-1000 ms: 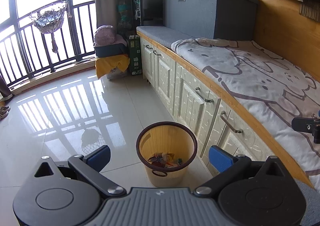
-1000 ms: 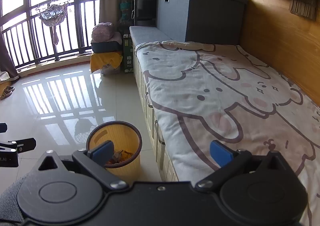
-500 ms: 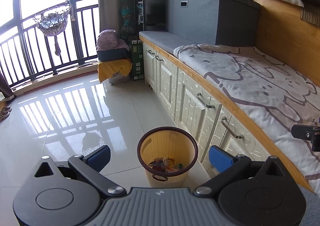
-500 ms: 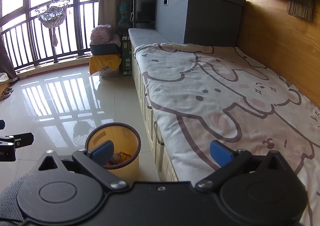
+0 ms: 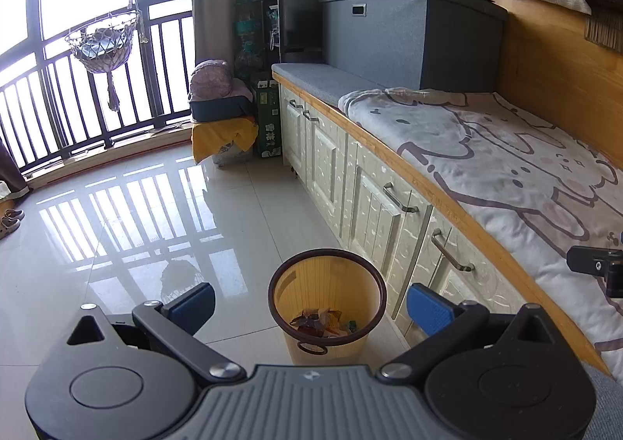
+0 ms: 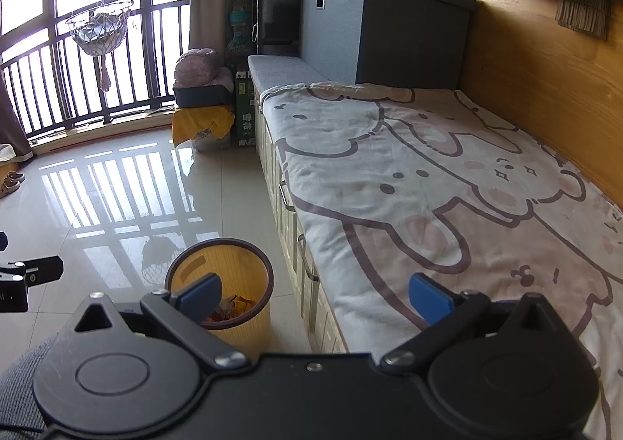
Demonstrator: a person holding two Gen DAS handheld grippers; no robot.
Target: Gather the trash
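— Bin [image 5: 327, 307]?
— On the floor [image 5: 148, 214], just beside the cabinets [image 5: 373, 206] under the bed [image 6: 409, 175]; trash [image 5: 321, 323] lies at its bottom, wrappers perhaps.
— Tools?
— Left tool [image 5: 310, 303] above the bin, spread wide, empty. Right tool [image 6: 315, 298] beside the bin, over the bed's edge, likewise.

You have a glossy tiled floor [image 5: 163, 214] with a yellow wastebasket [image 5: 328, 317] standing on it just beside the white cabinet fronts; crumpled trash [image 5: 323, 323] lies in its bottom. Your long bench bed [image 6: 447, 206] carries a cartoon-print blanket [image 6: 389, 152], a grey cushion [image 6: 280, 70] and a big grey storage box [image 6: 381, 23] at the far end.
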